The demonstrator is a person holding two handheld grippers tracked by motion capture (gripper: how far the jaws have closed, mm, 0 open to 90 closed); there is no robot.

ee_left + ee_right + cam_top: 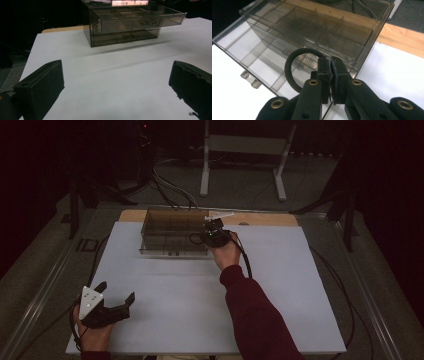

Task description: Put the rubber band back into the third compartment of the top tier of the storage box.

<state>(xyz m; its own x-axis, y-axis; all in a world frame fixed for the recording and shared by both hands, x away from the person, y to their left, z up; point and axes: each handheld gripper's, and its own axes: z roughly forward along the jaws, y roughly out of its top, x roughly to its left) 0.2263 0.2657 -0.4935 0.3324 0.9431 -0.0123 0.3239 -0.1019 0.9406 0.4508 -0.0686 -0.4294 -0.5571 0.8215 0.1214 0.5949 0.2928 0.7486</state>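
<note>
Black ring [291, 72]: pinched at one edge in the right gripper [331, 62], jaws closed tight on it, held over the open top drawer of the smoky clear organizer [287, 37]. Left gripper [116, 296]: jaws wide apart, holding nothing, low over the white counter [200, 310], well apart from the organizer.

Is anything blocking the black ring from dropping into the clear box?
Nothing visible does. The right hand-held gripper holds the black ring just above the clear box, whose open top drawer and its compartments lie uncovered right below the ring.
</note>
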